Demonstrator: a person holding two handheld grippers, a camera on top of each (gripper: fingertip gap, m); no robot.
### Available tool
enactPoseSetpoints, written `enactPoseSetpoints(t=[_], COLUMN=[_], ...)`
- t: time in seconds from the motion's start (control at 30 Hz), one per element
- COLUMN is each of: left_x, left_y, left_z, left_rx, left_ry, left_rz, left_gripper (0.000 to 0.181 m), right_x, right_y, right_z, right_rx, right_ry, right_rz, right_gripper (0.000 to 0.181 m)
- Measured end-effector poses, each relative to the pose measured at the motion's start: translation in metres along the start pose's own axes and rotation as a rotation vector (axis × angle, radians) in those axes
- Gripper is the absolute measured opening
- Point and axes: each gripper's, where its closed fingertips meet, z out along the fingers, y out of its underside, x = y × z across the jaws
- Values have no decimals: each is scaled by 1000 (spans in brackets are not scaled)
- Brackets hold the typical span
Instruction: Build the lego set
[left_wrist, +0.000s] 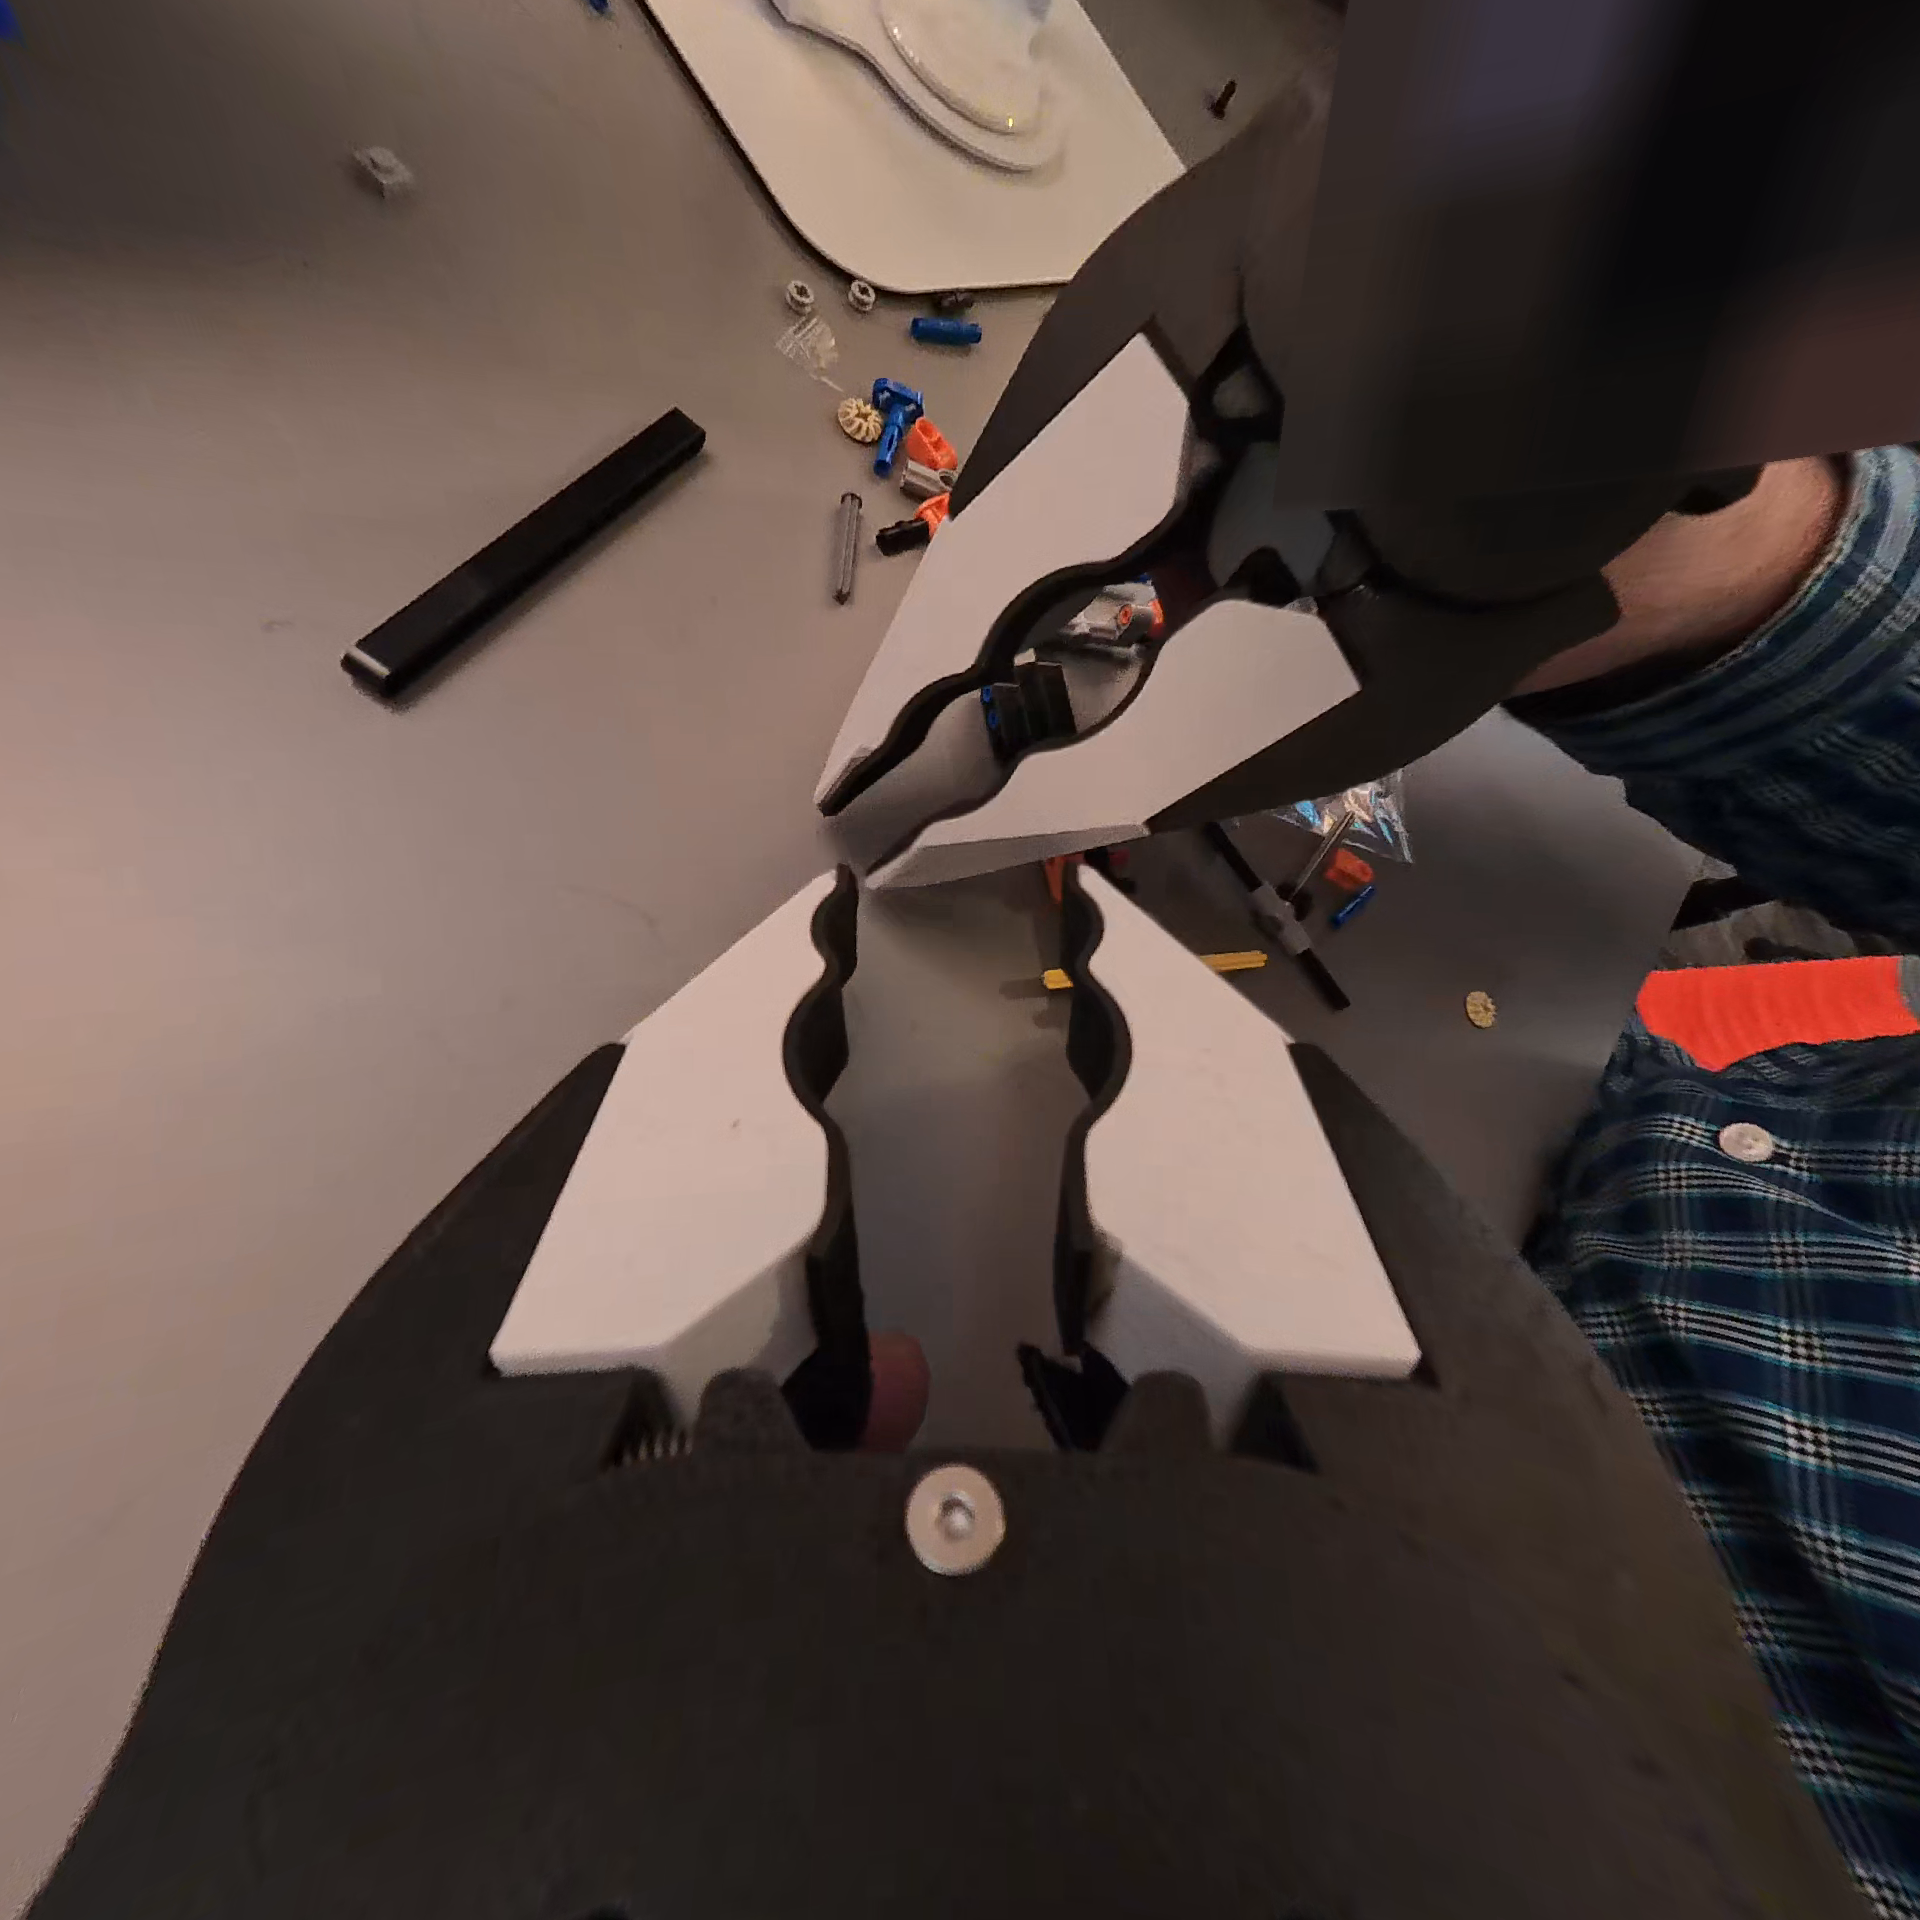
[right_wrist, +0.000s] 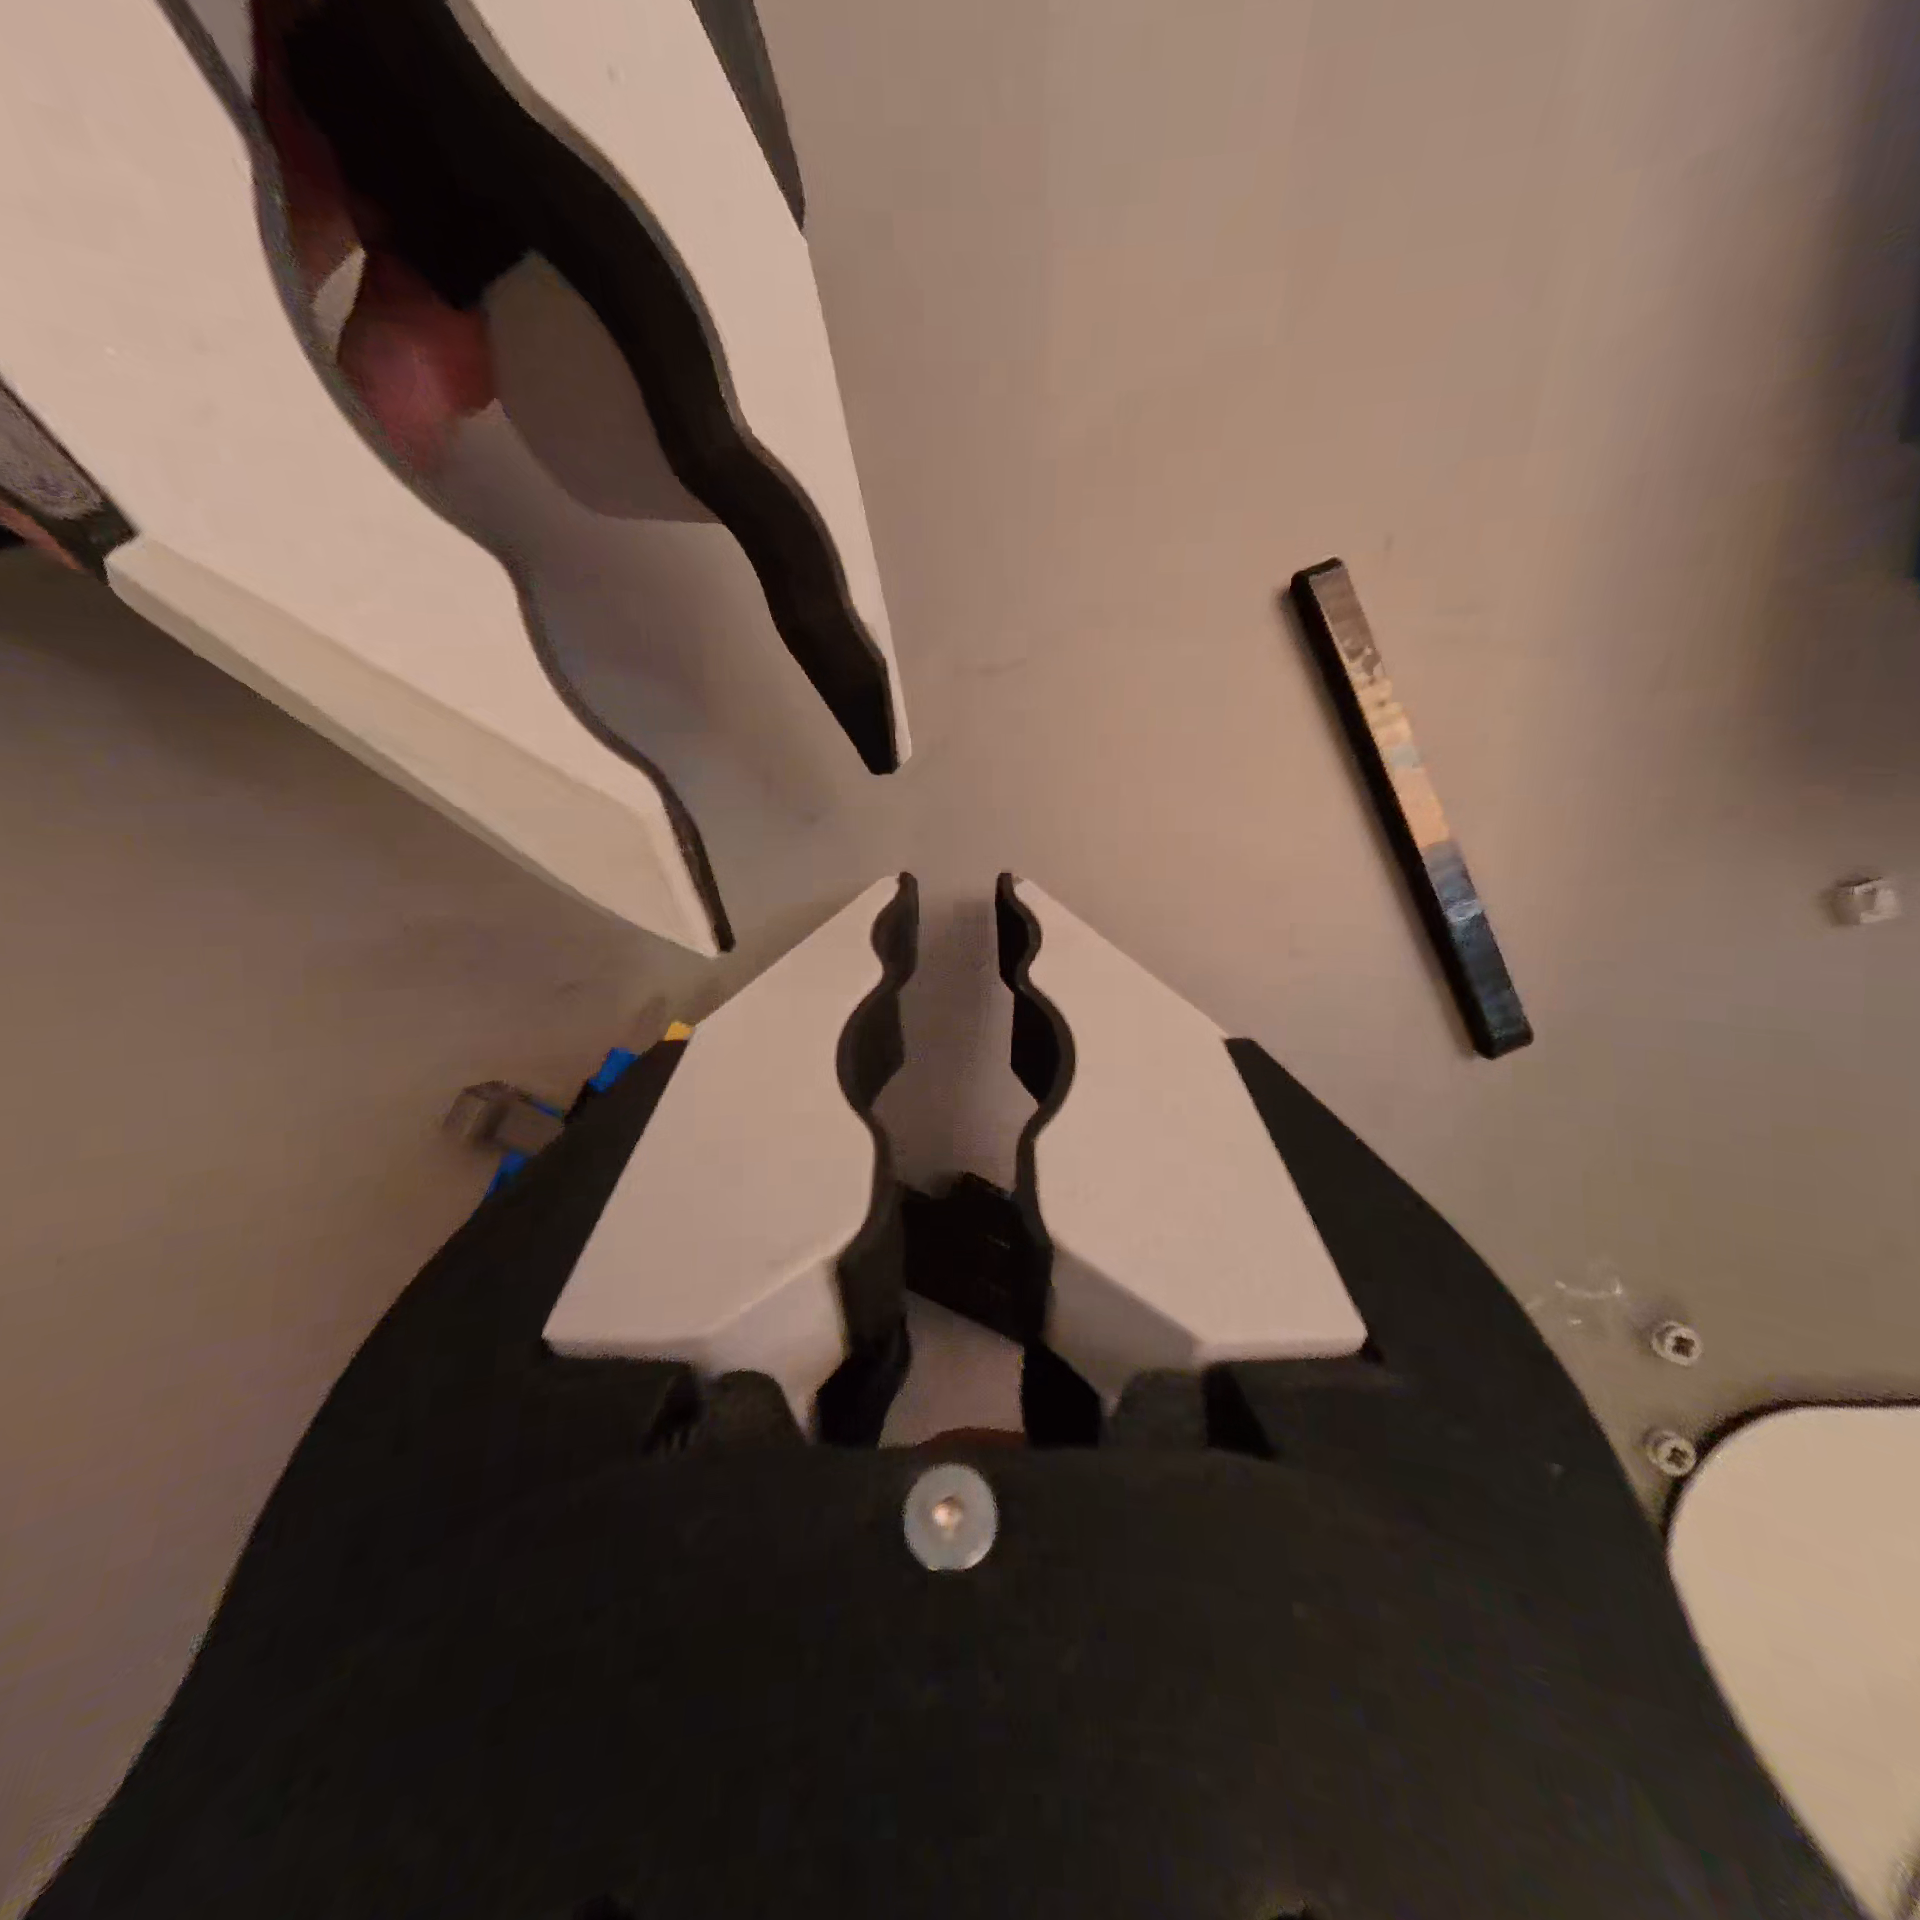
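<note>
While the grey tabletop (left_wrist: 312, 935) fills most of both views, a white board (left_wrist: 935, 187) with a rounded corner lies at its far side, bearing a clear plastic shape. At the right edge of the left wrist view is a person's blue plaid shirt (left_wrist: 1766, 1299), with a sleeve above it running to the right gripper.

Next in size are the two tools. The left gripper (left_wrist: 961, 894) hovers over bare table with its fingers well apart and nothing between them. The right gripper (right_wrist: 956, 883) points toward it, tips nearly meeting the left one's tips; its fingertips stand slightly apart, but farther back its wavy pads are clamped on a small black lego assembly (right_wrist: 971, 1257). Seen from the left wrist view, that assembly shows ribbed black blocks with a blue pin at one side.

A long black bar (left_wrist: 525, 551) lies flat on the table, apart from everything else. Beyond it, near the board's corner, sits a loose cluster of lego parts (left_wrist: 904, 436): blue connectors, orange pieces, a tan gear, a grey axle, a black pin. Under the right gripper lie a black axle (left_wrist: 1288, 925), a yellow axle (left_wrist: 1236, 961), a crinkled clear bag (left_wrist: 1340, 821) and another small tan gear (left_wrist: 1480, 1007). One tiny grey piece (left_wrist: 379, 171) sits alone far off.
</note>
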Motion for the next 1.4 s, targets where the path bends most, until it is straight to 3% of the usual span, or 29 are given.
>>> enactPoseSetpoints(t=[0.2, 0.4, 0.6, 0.7, 0.9, 1.1, 1.27, 1.4], left_x=[-2, -6, 3, 5, 10, 15, 16, 16], left_y=[3, 2, 6, 6, 4, 4, 0, 2], left_z=[0, -6, 3, 3, 10, 15, 15, 17], left_rx=[-26, -20, -46, -48, -41, -50, -36, -42], left_ry=[-23, -51, -24, -28, -11, -20, -26, -31], left_rz=[19, 32, 65, 75, 76, 107, 112, 117], left_gripper=[38, 34, 34, 34, 34, 33, 32, 32], right_x=[-2, 8, 13, 14, 13, 10, 17, 30], right_y=[8, 22, 75, 99, 182, 250, 271, 263], right_z=[-5, -54, -107, -136, -186, -217, -219, -215], right_rx=[0, 81, 34, 80, 14, -72, -104, -54], right_ry=[-30, 29, 119, 156, 287, 393, 426, 398], right_rz=[35, 111, 204, 299, 439, 512, 502, 494], right_gripper=[26, 15, 15, 15, 20, 20, 17, 15])
